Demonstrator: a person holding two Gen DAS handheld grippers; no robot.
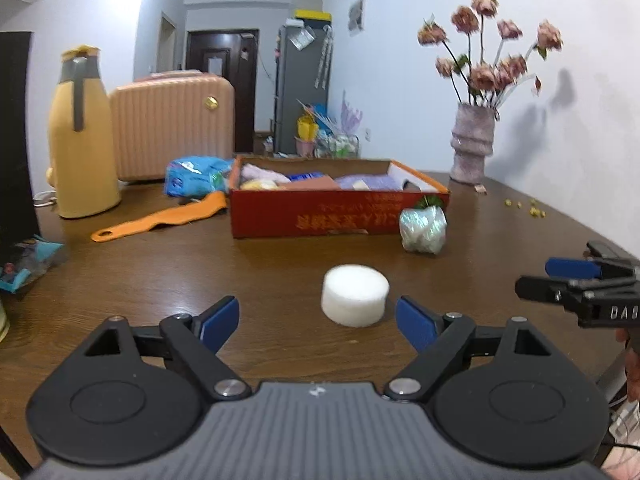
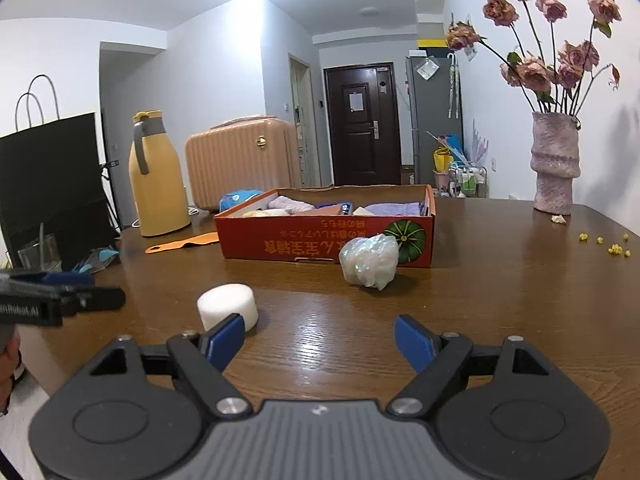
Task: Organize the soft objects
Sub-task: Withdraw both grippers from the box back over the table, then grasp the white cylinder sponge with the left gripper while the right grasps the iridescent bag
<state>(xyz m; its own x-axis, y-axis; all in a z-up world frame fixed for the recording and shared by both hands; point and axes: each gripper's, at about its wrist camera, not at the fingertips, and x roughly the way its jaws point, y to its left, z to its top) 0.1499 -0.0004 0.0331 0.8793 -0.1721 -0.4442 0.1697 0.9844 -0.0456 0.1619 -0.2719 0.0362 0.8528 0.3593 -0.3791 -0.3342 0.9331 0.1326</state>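
Left of centre in the right wrist view, the white foam puck (image 2: 227, 305) sits on the tabletop (image 2: 460, 280) just beyond the left tongs (image 1: 318, 322), which stand apart and empty; a hard squeeze could crush it or squirt it sideways. The crinkly plastic bundle (image 2: 370, 261) lies against the red box (image 2: 320, 240), and the right tongs (image 2: 320, 338), also apart and empty, may nudge it away.

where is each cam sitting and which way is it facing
Left wrist: on the left gripper, low over the table, facing the white foam puck and red box; right gripper at its right edge.
Right wrist: on the right gripper, facing the shiny bundle; left gripper at its left edge.
Shared: puck, bundle, box, vase.
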